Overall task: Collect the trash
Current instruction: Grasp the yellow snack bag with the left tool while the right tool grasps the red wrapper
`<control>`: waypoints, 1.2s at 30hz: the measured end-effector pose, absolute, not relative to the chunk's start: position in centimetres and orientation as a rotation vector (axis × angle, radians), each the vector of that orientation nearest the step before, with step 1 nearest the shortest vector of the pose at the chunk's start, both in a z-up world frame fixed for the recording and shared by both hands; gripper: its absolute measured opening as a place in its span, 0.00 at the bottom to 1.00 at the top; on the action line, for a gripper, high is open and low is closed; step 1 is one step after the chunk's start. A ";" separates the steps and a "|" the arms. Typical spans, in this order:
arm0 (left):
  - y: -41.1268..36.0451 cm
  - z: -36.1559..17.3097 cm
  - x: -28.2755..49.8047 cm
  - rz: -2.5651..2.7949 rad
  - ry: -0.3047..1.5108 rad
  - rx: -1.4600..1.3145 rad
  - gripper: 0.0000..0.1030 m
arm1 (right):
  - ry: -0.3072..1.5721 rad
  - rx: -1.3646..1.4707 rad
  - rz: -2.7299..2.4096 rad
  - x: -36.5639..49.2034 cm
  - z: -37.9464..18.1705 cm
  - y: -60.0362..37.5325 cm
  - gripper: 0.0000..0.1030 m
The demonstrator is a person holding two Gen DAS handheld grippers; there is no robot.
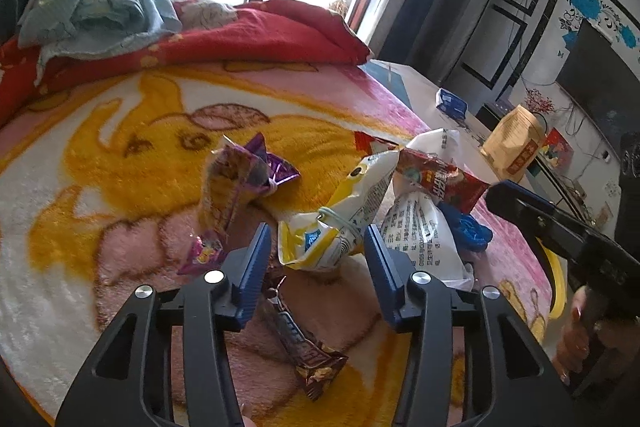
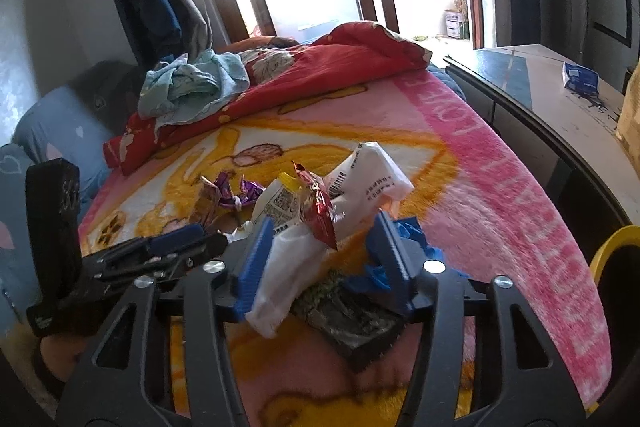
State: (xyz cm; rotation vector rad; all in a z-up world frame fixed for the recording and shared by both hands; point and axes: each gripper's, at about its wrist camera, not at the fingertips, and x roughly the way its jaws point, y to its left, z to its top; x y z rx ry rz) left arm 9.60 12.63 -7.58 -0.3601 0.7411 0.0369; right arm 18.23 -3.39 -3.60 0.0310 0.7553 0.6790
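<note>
Snack wrappers lie in a heap on a pink and yellow blanket (image 1: 120, 155). In the left wrist view my left gripper (image 1: 316, 247) is open, with a white and yellow bag (image 1: 344, 223) between its fingertips. A purple wrapper (image 1: 240, 175) lies to the left, a brown wrapper (image 1: 304, 343) below the jaws, a red wrapper (image 1: 440, 179) and a white bag (image 1: 420, 231) to the right. In the right wrist view my right gripper (image 2: 324, 239) is open around the white bag (image 2: 288, 267) and red wrapper (image 2: 316, 211), above a dark wrapper (image 2: 352, 319). A blue crumpled piece (image 2: 412, 231) lies beside the right finger.
A red quilt (image 2: 320, 67) with a pale blue cloth (image 2: 192, 83) on it lies at the far end of the bed. A desk (image 2: 540, 99) stands to the right with a blue packet (image 2: 580, 77) and a tan paper bag (image 1: 514, 143). A yellow rim (image 2: 612, 247) shows at the right.
</note>
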 end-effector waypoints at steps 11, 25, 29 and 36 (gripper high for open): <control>12.3 -8.3 10.9 0.007 0.777 -0.350 0.31 | 0.798 0.039 0.689 19.5 -4.5 -2.4 0.17; 11.9 -8.7 10.9 -0.004 0.783 -0.346 0.18 | 0.742 0.060 0.717 17.9 -3.5 -3.3 0.05; 11.8 -7.8 10.6 -0.003 0.745 -0.346 0.17 | 0.737 0.073 0.711 17.5 -3.2 -4.1 0.05; 11.7 -5.2 9.8 -0.005 0.658 -0.347 0.17 | 0.729 0.105 0.699 17.1 -2.7 -5.5 0.05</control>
